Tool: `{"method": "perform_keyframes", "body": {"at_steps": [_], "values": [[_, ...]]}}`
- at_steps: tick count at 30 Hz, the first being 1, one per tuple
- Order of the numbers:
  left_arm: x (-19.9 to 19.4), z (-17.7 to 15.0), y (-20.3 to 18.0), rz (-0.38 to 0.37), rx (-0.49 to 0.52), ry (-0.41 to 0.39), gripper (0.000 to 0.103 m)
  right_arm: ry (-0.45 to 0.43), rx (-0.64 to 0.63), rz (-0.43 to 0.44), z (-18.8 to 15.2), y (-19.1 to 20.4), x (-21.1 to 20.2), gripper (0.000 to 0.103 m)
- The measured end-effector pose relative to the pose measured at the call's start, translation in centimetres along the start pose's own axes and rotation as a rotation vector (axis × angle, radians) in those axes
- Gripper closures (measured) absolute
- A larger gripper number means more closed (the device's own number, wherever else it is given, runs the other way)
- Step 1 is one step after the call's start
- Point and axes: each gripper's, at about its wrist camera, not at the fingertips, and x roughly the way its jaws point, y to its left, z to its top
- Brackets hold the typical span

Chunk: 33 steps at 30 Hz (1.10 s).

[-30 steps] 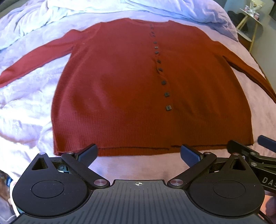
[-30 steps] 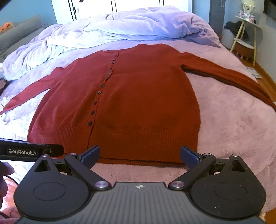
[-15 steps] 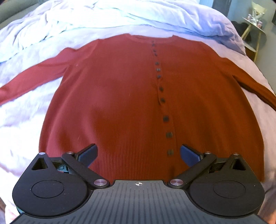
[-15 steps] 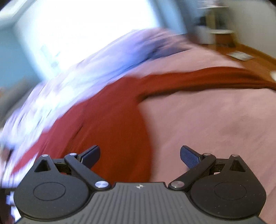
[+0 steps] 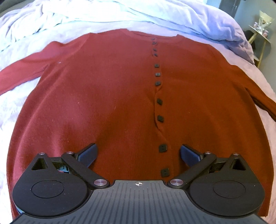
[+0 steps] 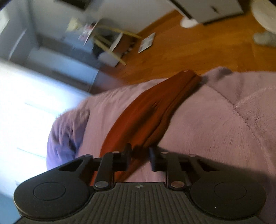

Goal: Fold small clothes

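A dark red buttoned cardigan (image 5: 110, 96) lies flat, front up, on a lilac bed cover (image 5: 10, 96), sleeves spread to both sides. My left gripper (image 5: 138, 153) is open and empty, low over the cardigan's lower front beside the row of dark buttons (image 5: 160, 101). In the blurred right wrist view, the cardigan's right sleeve (image 6: 151, 110) runs across the bed cover (image 6: 215, 124) toward the bed's edge. My right gripper (image 6: 138, 154) has its jaws nearly closed around the sleeve, with sleeve fabric between the fingertips.
A rumpled pale duvet (image 5: 103, 15) lies beyond the cardigan's collar. A small side table (image 5: 262, 32) stands at the right. Beyond the bed's edge are wooden floor (image 6: 198, 44), papers (image 6: 146, 43) and a wooden-legged stand (image 6: 112, 44).
My left gripper has moved forward over the cardigan's hem onto its front. My right gripper has swung right to the sleeve and narrowed from wide open to nearly closed on it.
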Motion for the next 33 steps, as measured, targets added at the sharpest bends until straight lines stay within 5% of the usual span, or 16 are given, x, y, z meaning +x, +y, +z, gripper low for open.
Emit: {"method": "perform_keyframes", "body": {"at_steps": [3,8,13,16,18,20,23,27,30,33], "values": [[0.2,-0.1,0.2,-0.024,0.017,0.01,0.0,-0.015,0.037,0.018,1.1,-0.6,0.6,0.086],[-0.2,0.3,1.3,-0.099,0.024,0.032,0.0,-0.034,-0.087,-0.053,1.6,1.3,1.5,0.094],[-1.0,1.4,2.6,-0.158,-0.03,0.037,0.0,-0.139,-0.596,-0.133,-1.9,10.1,1.0,0.094],[-2.0,2.5,2.6,-0.215,-0.041,-0.007,0.0,-0.148,-1.03,0.027,-9.2,16.8,-0.5,0.094],[-2.6,3.4,2.3,-0.261,-0.037,-0.037,0.0,-0.07,-1.31,0.206,-15.8,19.4,-2.0,0.093],[-3.0,4.6,2.2,-0.324,-0.038,-0.059,0.0,0.054,-1.442,0.316,-20.7,19.9,-2.7,0.09],[-2.5,6.5,1.6,-0.414,-0.016,-0.075,0.0,0.224,-1.455,0.328,-24.8,18.6,-2.0,0.084],[0.8,9.3,0.5,-0.476,-0.037,-0.039,0.0,0.323,-1.347,0.136,-25.3,16.4,0.0,0.084],[4.2,11.0,0.9,-0.517,-0.15,0.025,0.002,0.354,-1.275,0.099,-24.7,14.7,-0.7,0.084],[7.2,11.7,1.4,-0.499,-0.206,0.089,0.021,0.375,-1.229,0.088,-23.5,13.5,-1.7,0.081]]}}
